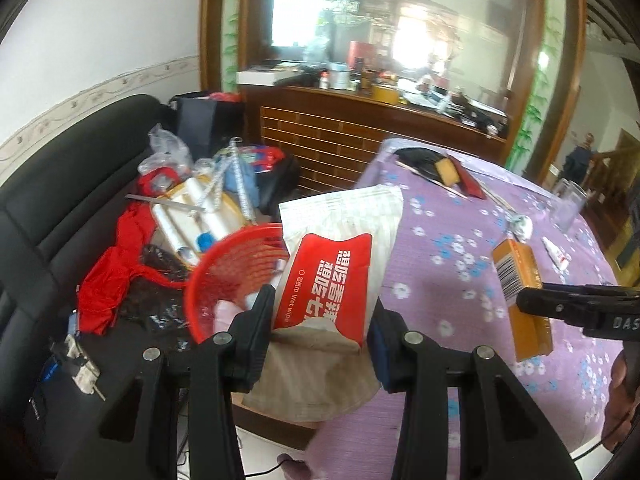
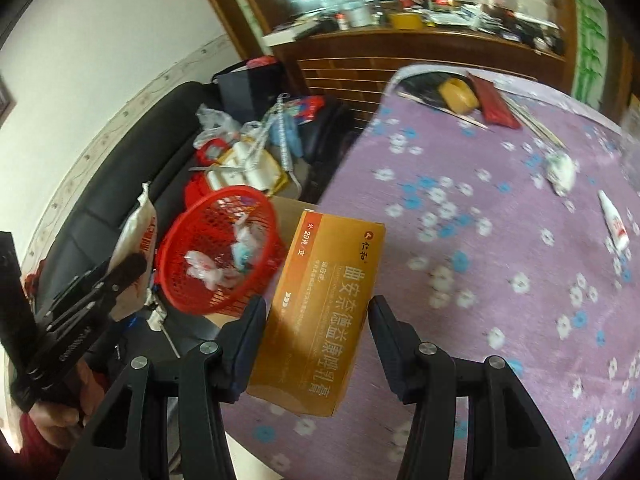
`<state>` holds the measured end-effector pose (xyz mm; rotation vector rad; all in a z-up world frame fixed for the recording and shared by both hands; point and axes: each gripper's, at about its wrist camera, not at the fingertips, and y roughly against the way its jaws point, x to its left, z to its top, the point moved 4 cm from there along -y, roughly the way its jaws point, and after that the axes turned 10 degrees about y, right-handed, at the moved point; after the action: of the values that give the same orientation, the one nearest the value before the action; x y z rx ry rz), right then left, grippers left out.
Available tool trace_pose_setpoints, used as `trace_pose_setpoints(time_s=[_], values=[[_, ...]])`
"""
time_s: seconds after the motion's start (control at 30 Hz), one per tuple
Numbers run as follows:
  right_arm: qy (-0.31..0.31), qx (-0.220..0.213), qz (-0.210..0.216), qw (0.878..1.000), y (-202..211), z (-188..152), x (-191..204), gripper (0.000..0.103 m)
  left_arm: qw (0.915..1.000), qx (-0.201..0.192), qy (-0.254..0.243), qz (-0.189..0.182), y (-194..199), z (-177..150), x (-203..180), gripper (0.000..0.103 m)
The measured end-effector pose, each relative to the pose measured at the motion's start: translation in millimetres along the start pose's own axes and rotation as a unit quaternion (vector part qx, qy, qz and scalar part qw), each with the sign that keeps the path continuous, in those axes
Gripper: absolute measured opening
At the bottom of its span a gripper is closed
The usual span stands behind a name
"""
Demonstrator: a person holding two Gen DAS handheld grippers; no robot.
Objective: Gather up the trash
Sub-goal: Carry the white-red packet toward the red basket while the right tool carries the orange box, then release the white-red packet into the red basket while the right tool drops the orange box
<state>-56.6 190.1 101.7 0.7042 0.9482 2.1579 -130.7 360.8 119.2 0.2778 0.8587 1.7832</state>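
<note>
Basket beside purple table

A red-and-white wipes pack stands clamped between my left jaws. An orange box sits between my right jaws. Ahead-left of it tilts the red basket, holding crumpled tissues.

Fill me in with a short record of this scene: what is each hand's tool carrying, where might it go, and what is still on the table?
left tool: gripping a wet wipe packet
right tool: gripping an orange box
likely bin: red basket beside the table, some crumpled scraps already inside
table: purple flowered cloth
still on table: crumpled white wad, small white tube
</note>
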Motion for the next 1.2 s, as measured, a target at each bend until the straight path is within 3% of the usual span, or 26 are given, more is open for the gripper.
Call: trace_pose_setpoints(time_s=[0.43,1.0,1.07,1.13,1.2], values=[[0.055,0.021,0.048,0.997,-63.4,47.3,64.1,0.058,0.9992,0.002,0.024,0.031,-21.6,10.1,46.9,0.042],[0.047,0.043,0.058,0.996,-121.6,74.9,79.5,0.059,0.999,0.018,0.033,0.026,-51.9,17.8,59.8,0.042],[0.044,0.046,0.06,0.996,-127.4,75.3,79.0,0.06,0.9989,0.02,0.033,0.026,-55.3,17.9,60.0,0.044],[0.04,0.044,0.062,0.996,-131.0,77.2,78.3,0.062,0.9986,0.022,0.041,0.025,-57.3,18.3,61.7,0.056],[0.038,0.041,0.057,0.997,-131.7,78.2,75.9,0.062,0.9984,0.017,0.047,0.027,-56.8,20.1,62.7,0.061]])
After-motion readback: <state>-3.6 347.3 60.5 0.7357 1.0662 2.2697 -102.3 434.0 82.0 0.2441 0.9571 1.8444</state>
